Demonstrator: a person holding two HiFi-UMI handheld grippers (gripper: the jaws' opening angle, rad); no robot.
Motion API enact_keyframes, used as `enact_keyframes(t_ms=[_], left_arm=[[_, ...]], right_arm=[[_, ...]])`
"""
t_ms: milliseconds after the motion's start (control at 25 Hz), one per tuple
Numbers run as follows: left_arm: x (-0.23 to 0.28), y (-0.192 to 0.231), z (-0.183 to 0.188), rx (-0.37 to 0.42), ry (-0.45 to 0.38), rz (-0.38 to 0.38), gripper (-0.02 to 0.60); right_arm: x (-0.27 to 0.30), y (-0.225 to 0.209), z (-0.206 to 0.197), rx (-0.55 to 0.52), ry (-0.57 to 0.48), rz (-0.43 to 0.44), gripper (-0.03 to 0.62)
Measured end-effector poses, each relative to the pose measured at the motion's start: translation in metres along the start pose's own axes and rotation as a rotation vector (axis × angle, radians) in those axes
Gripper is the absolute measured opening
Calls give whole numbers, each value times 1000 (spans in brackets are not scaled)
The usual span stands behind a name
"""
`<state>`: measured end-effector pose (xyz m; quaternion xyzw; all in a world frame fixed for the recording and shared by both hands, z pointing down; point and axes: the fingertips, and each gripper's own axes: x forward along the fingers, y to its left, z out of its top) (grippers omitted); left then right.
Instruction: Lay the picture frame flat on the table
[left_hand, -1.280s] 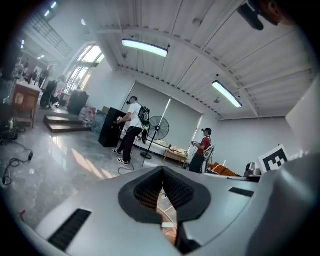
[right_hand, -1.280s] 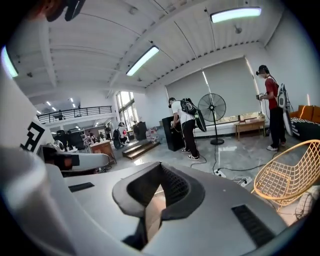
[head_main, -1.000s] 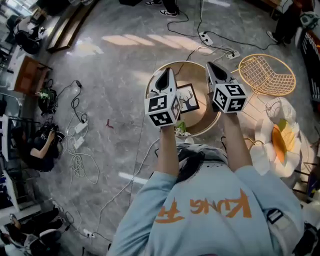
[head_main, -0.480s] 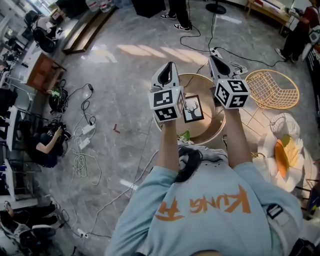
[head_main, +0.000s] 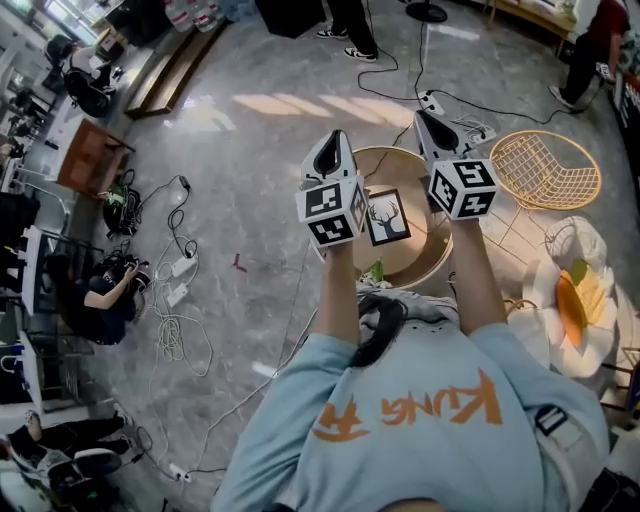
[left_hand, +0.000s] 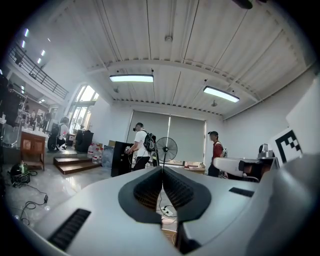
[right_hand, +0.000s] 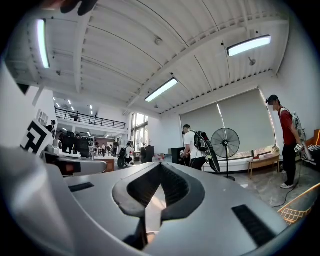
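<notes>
Your left tool (head_main: 336, 142) is closed, its jaws meeting tip to tip with nothing between them. Your right tool (head_main: 421, 118) is closed and empty too. You hold both level, side by side, above the round wooden counter (head_main: 428, 266). The frame (head_main: 386, 217), black-edged with a deer picture, lies face up on the counter; from your head view it shows between the two tools, touching neither. A wire chair (head_main: 545, 168) stands just right of the counter.
</notes>
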<state>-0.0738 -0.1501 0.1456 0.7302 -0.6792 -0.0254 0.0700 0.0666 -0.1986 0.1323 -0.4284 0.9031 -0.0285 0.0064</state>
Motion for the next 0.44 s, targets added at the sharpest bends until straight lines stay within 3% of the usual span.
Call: enact_keyframes(t_ms=[440], left_arm=[[2,-18,1,65,3,-75,21]], right_arm=[[4,6,8,-12,-31,8,-3]])
